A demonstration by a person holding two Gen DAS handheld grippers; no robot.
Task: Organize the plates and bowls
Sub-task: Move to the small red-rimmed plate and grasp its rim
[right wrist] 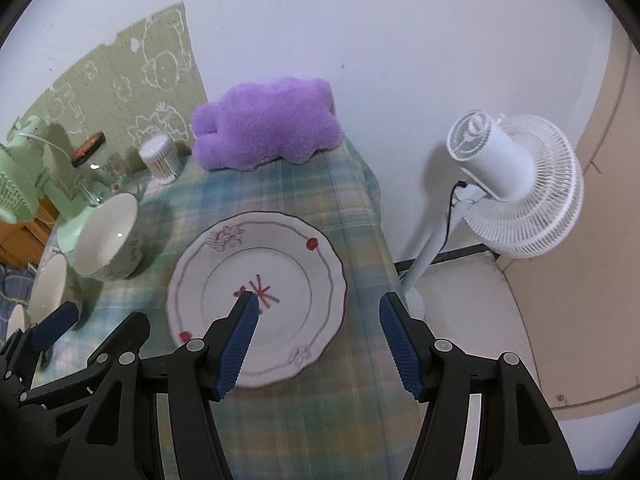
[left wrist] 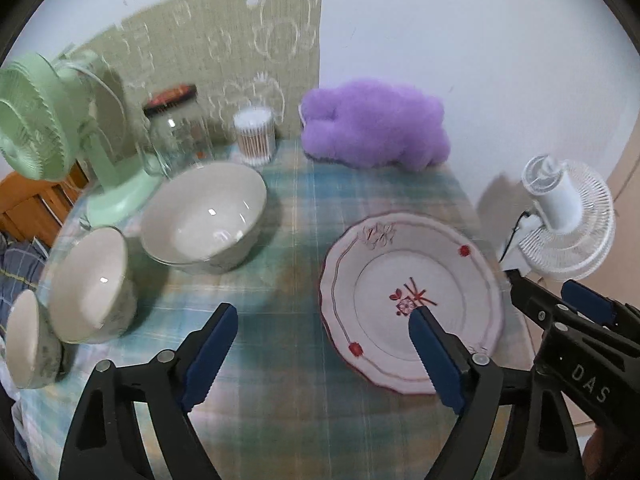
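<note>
A white scalloped plate (left wrist: 412,264) with red flower marks lies flat on the plaid tablecloth (left wrist: 288,392), toward the right. To its left stand a large cream bowl (left wrist: 204,216), a medium bowl (left wrist: 92,284) and a small bowl (left wrist: 28,336) in a row toward the table's left edge. My left gripper (left wrist: 322,310) is open above the cloth; its right finger overlaps the plate's centre and nothing sits between the pads. In the right wrist view my right gripper (right wrist: 318,298) is open above the right half of the plate (right wrist: 280,248), holding nothing. The right gripper (left wrist: 546,284) also shows beside the plate.
A purple plush cushion (right wrist: 264,128) lies at the table's back. A green desk fan (left wrist: 48,120), a glass jar (left wrist: 176,132) and a tub of cotton swabs (left wrist: 256,136) stand at the back left. A white standing fan (right wrist: 520,184) is on the floor past the table's right edge.
</note>
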